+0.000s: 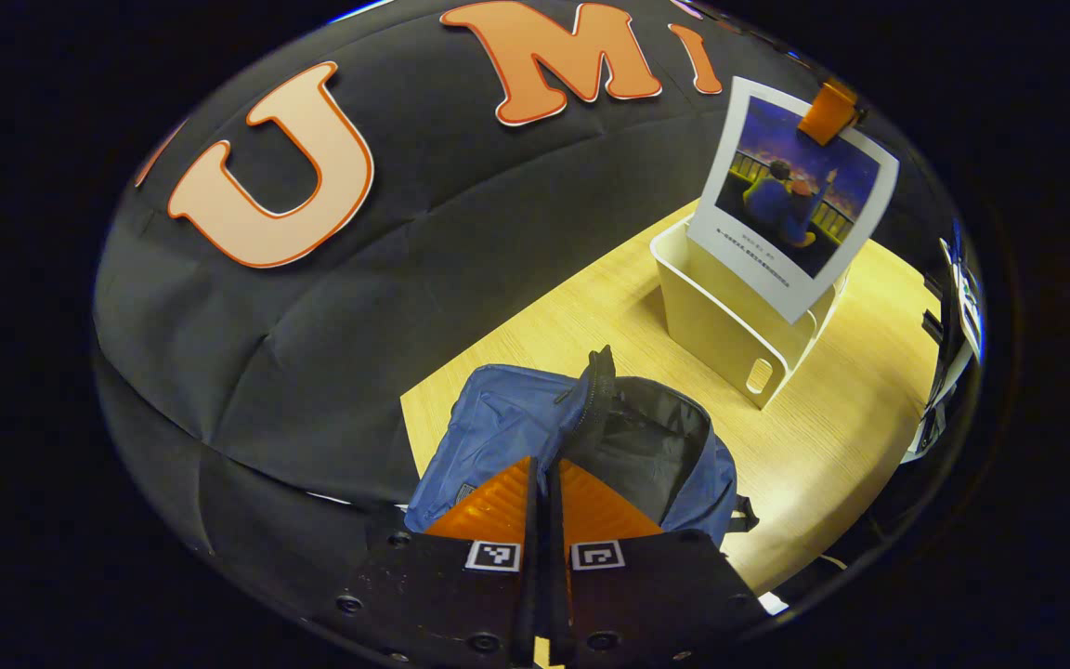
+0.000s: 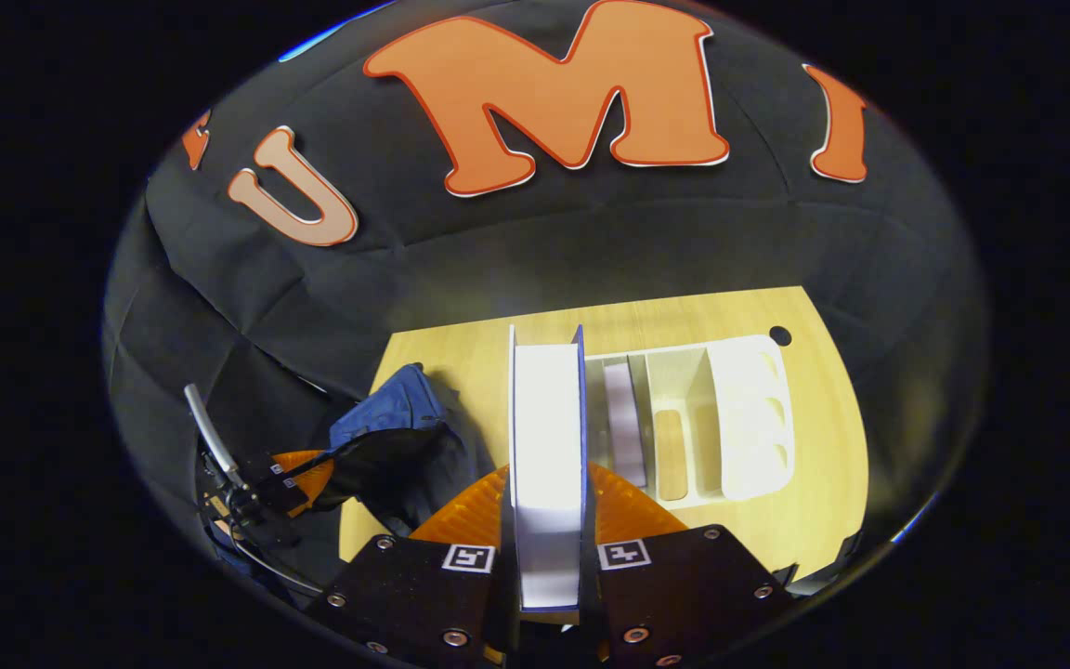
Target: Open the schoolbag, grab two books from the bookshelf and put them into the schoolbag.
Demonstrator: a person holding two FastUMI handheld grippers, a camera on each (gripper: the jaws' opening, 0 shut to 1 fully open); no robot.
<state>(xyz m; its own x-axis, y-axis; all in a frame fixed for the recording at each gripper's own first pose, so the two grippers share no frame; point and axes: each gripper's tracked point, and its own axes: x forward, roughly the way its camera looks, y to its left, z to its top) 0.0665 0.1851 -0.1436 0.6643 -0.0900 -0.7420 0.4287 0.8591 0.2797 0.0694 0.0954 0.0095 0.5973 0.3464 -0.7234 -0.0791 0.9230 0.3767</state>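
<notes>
The right gripper (image 2: 549, 548) clamps its fingers on a book (image 2: 548, 437), lifted above the bookshelf (image 2: 749, 409) by the bench's far edge. The left gripper (image 1: 546, 520), fingers closed, apparently pinches the open schoolbag (image 1: 516, 418) at the bench's left corner.

Both views are dim at the rim and brightest on the desk (image 1: 832, 437), lit from overhead. The desk shines palest near its right edge in the left gripper view. The shelf (image 1: 730, 325) throws a soft shadow leftward; the bag (image 2: 396, 446) darkens the wood behind it. Fisheye bending curves the desk edges and wall folds. Focus is sharp centrally, smeared toward the borders.
</notes>
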